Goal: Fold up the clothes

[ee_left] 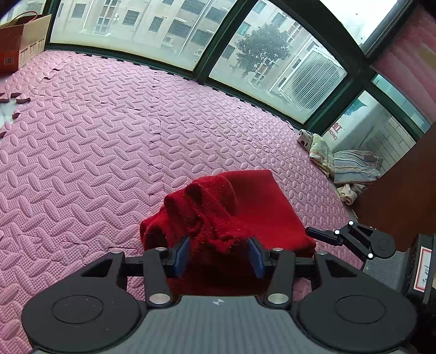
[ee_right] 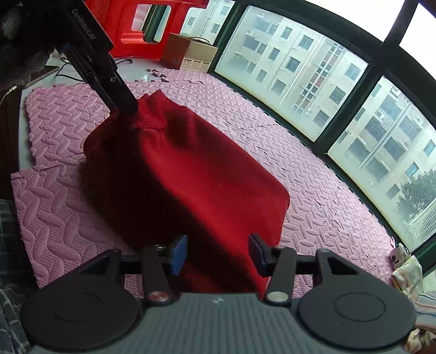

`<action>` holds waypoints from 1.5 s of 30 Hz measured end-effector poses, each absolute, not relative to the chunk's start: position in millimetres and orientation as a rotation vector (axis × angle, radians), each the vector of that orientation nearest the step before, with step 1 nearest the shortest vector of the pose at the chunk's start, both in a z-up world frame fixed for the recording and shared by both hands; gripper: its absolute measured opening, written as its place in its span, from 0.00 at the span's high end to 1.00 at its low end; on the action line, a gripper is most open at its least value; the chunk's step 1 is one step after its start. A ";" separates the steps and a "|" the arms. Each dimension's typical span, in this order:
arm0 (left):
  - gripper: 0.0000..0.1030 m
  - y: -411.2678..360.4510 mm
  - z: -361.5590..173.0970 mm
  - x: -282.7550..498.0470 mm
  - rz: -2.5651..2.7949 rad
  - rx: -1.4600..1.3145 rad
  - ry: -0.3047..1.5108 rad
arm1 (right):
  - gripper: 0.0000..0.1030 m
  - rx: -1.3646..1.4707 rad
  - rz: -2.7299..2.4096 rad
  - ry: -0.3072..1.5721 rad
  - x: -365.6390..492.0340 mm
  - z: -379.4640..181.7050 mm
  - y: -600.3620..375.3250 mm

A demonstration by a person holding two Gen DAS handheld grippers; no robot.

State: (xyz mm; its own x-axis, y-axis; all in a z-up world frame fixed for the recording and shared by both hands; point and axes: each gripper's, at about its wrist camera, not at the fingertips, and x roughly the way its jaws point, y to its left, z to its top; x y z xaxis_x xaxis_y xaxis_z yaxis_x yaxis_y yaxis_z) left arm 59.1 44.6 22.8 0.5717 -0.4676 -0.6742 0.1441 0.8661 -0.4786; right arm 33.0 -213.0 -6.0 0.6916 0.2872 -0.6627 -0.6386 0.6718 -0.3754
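The red sweater (ee_right: pixel 177 174) lies folded on the pink foam mat (ee_right: pixel 313 190), a thick block with its ribbed collar (ee_right: pixel 155 111) at the far end as the right camera sees it. From the left camera the same sweater (ee_left: pixel 231 215) bunches into ridges just ahead of the fingers. Its near edge runs under both tools, so how the bottom layers sit is hidden; the shaded side of the block is too dark to read.

The left hand-held gripper (ee_left: pixel 219 257) has its jaws set wide, blue pads (ee_left: pixel 182 256) either side of the bunched knit. Whether the pads touch the cloth I can't tell; they do not pinch it. In the right camera this same tool (ee_right: pixel 120 100) comes in from upper left, its tip down at the collar, the fingertips lost against the fabric.

The right hand-held gripper (ee_right: pixel 218 256) is also spread wide, straddling the near corner of the sweater without closing on it. In the left camera only part of it (ee_left: pixel 351 239) shows at the right edge.

A heap of pale striped clothes (ee_left: pixel 346 163) sits by the window (ee_left: pixel 272 54), well apart from the sweater. A cardboard box (ee_right: pixel 188 54) and a red stool (ee_right: pixel 152 24) stand beyond the mat.
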 end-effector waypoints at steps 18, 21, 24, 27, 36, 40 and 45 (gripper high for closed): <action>0.85 35.4 44.4 63.3 -0.350 -0.415 0.886 | 0.85 -0.773 0.537 0.458 18.4 -6.6 -211.3; 0.86 37.9 55.4 58.4 -0.367 -0.442 0.866 | 0.86 -0.721 0.555 0.438 17.9 7.3 -221.0; 0.86 39.0 61.1 49.3 -0.379 -0.445 0.862 | 0.87 -0.718 0.580 0.422 12.7 14.1 -226.9; 0.86 39.5 54.3 44.8 -0.375 -0.428 0.884 | 0.87 -0.761 0.611 0.426 5.1 4.0 -223.6; 0.83 54.2 18.6 42.3 -0.357 -0.418 0.966 | 0.78 -0.764 0.694 0.493 0.9 -5.0 -219.0; 0.80 57.2 37.1 35.4 -0.365 -0.387 0.905 | 0.77 -0.614 0.741 0.536 8.0 24.8 -230.0; 0.80 51.7 64.5 30.9 -0.405 -0.375 0.812 | 0.77 -0.467 0.690 0.551 27.1 37.9 -232.2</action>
State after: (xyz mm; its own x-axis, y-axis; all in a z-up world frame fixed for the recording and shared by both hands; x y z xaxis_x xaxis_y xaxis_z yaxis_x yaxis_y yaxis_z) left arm 30.9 51.7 64.5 0.6205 -0.4832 -0.6177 0.2020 0.8596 -0.4694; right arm 27.1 -232.2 37.9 0.6417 0.4626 -0.6118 -0.6989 0.6811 -0.2181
